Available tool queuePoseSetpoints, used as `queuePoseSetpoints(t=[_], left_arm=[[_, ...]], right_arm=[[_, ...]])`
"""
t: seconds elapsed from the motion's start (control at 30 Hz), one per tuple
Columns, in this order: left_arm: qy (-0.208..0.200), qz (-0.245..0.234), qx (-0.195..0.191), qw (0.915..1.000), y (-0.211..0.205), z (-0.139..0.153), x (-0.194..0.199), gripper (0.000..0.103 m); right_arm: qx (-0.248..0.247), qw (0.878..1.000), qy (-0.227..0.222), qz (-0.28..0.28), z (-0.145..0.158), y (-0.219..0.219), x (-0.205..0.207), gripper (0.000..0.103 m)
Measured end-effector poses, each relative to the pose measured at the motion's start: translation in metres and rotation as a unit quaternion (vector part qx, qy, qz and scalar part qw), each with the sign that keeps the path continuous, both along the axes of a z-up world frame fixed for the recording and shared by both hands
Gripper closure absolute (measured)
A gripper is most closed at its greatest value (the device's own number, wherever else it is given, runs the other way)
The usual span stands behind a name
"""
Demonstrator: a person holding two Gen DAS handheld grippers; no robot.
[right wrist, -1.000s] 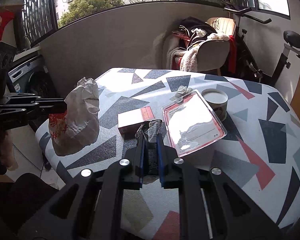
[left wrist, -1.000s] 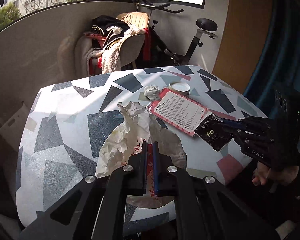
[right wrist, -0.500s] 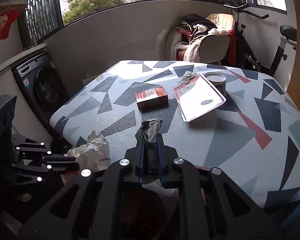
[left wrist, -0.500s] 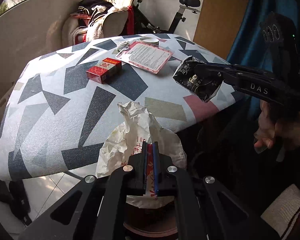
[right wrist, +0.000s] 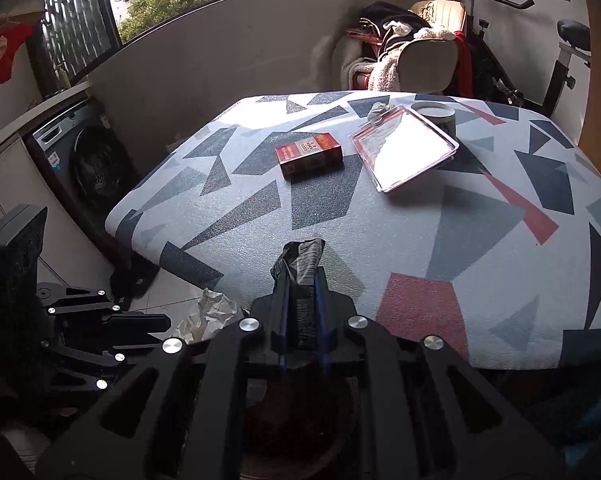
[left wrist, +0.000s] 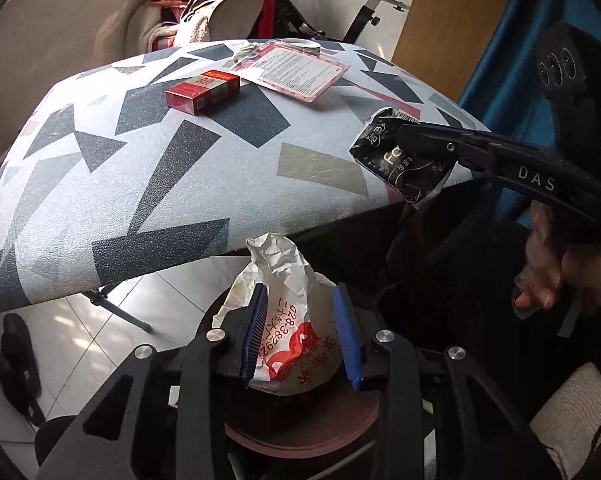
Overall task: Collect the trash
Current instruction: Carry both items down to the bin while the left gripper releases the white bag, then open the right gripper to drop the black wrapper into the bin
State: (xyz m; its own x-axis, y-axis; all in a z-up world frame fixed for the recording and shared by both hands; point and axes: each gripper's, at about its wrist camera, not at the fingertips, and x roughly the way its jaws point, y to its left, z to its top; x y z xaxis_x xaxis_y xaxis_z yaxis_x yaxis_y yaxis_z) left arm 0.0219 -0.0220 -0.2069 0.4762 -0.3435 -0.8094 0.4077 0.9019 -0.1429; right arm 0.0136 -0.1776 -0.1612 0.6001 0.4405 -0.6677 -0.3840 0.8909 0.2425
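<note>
Crumpled white paper bag [left wrist: 284, 320], lower centre of left wrist view, sits between the left gripper [left wrist: 300, 332] fingers, which stand apart, not pinching; it lies over a dark round bin [left wrist: 300, 428] below. Judgement: drop underway. Hold the jaws wide and lift clear so the paper doesn't snag the pads.

Black wrapper [right wrist: 300, 276], centre-bottom of right wrist view, is clamped in the right gripper [right wrist: 302, 320], near table edge [right wrist: 260, 280]. Bring it over the bin w/ opening beneath before letting go.

Red box [right wrist: 309, 154] and clear tray [right wrist: 404, 148] remain on the table, upper centre.
</note>
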Motion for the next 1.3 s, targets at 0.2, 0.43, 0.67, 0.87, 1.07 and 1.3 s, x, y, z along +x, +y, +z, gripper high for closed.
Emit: queuePoseSetpoints(t=[0.2, 0.43, 0.67, 0.87, 1.07, 1.3], left_arm=[[-0.041, 0.032, -0.001, 0.9986, 0.015, 0.012, 0.000, 0.023], [-0.058, 0.073, -0.027, 0.9953, 0.040, 0.022, 0.006, 0.006], [-0.098, 0.083, -0.013, 0.9916, 0.053, 0.024, 0.000, 0.006], [-0.092, 0.093, -0.029, 0.9910, 0.063, 0.014, -0.001, 0.006], [-0.073, 0.107, -0.039, 0.9908, 0.070, 0.008, 0.004, 0.006], [-0.071, 0.101, -0.026, 0.9920, 0.065, 0.005, 0.004, 0.006]], right_arm=[[0.000, 1.000, 0.022, 0.008, -0.016, 0.007, -0.002, 0.088], [-0.009, 0.997, 0.068, 0.029, -0.044, 0.022, -0.006, 0.088], [-0.046, 0.993, 0.095, 0.049, -0.064, 0.038, -0.010, 0.087], [-0.075, 0.988, 0.115, 0.066, -0.076, 0.048, -0.012, 0.087], [-0.084, 0.986, 0.121, 0.072, -0.080, 0.051, -0.014, 0.085], [-0.091, 0.986, 0.123, 0.073, -0.081, 0.053, -0.014, 0.083]])
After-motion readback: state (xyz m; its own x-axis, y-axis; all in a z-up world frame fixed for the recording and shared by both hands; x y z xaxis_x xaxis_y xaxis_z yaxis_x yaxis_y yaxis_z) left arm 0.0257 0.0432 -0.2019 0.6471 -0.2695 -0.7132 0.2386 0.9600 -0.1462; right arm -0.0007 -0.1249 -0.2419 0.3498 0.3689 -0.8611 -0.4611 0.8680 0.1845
